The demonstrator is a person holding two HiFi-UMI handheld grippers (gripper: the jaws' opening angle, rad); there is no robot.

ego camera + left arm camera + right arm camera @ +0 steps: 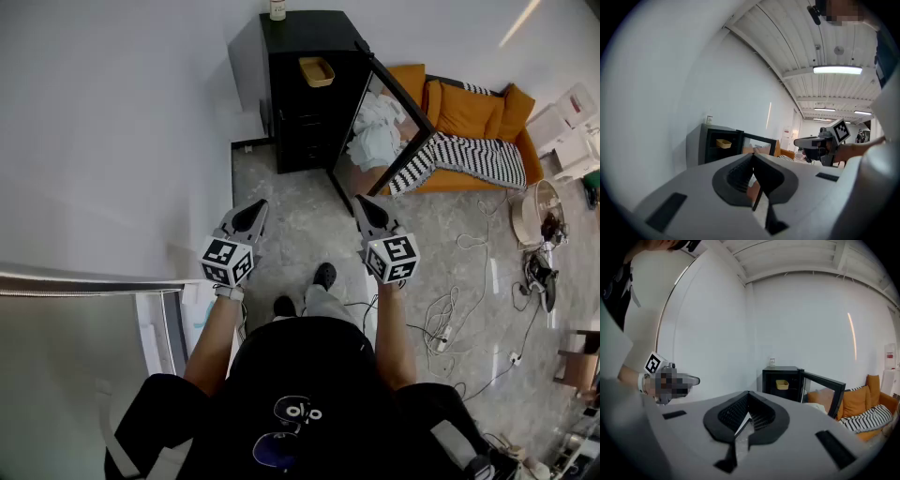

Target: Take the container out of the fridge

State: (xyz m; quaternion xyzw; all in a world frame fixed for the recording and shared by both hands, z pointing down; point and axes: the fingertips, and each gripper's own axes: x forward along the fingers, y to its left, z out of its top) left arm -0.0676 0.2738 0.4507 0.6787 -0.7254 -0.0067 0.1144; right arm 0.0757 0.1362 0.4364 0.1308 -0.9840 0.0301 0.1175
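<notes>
A small black fridge stands against the white wall, its glass door swung open to the right. A yellow container sits on an upper shelf inside; it also shows as the yellow container and the yellow container in the gripper views. My left gripper and right gripper are held side by side at waist height, well short of the fridge and pointing toward it. Both are shut with nothing in them, as seen at the left gripper and the right gripper.
An orange sofa with a striped blanket stands right of the fridge door. Cables lie across the floor at the right. A small jar is on top of the fridge. A steel surface is at lower left.
</notes>
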